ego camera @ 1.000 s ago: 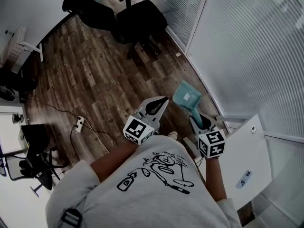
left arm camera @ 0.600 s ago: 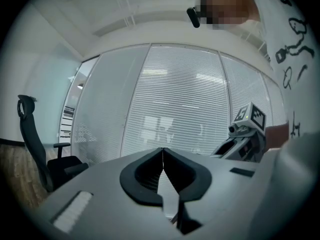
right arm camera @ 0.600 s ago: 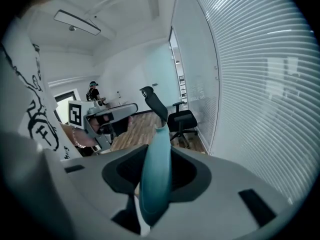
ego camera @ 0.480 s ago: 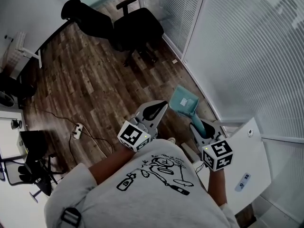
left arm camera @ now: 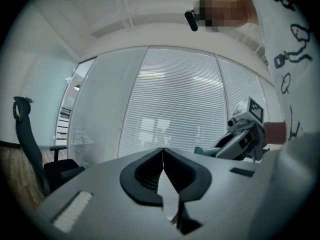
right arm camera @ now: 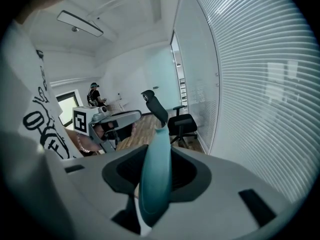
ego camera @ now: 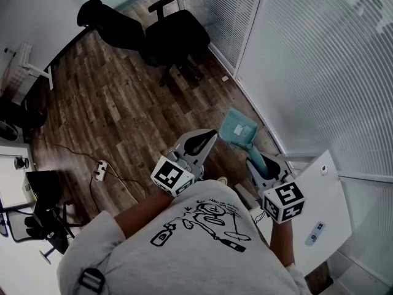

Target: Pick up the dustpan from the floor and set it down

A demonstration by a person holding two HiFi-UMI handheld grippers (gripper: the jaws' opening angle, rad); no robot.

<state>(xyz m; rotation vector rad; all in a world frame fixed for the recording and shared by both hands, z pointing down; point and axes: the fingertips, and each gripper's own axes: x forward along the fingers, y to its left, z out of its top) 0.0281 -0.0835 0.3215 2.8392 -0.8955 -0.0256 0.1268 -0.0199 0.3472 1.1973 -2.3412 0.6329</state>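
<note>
Partly hidden dustpan [ego camera: 238, 128] in right hand-held gripper [ego camera: 255, 160]

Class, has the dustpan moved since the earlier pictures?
Yes, slightly: held in the right gripper, the dustpan now shows a narrower gap to the chair.

Lower handle of the dustpan [ego camera: 238, 129] is hidden inside the right claw [ego camera: 254, 160]; its label too small to read

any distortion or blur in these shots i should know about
Head view: strong wide-angle bend, so the blinds curve, while the floor stays sharp. Left gripper view: black rounded corners, with the blinds pale and washed out. Right gripper view: same round frame, and the dustpan handle, close to the lens, looks soft.
</note>
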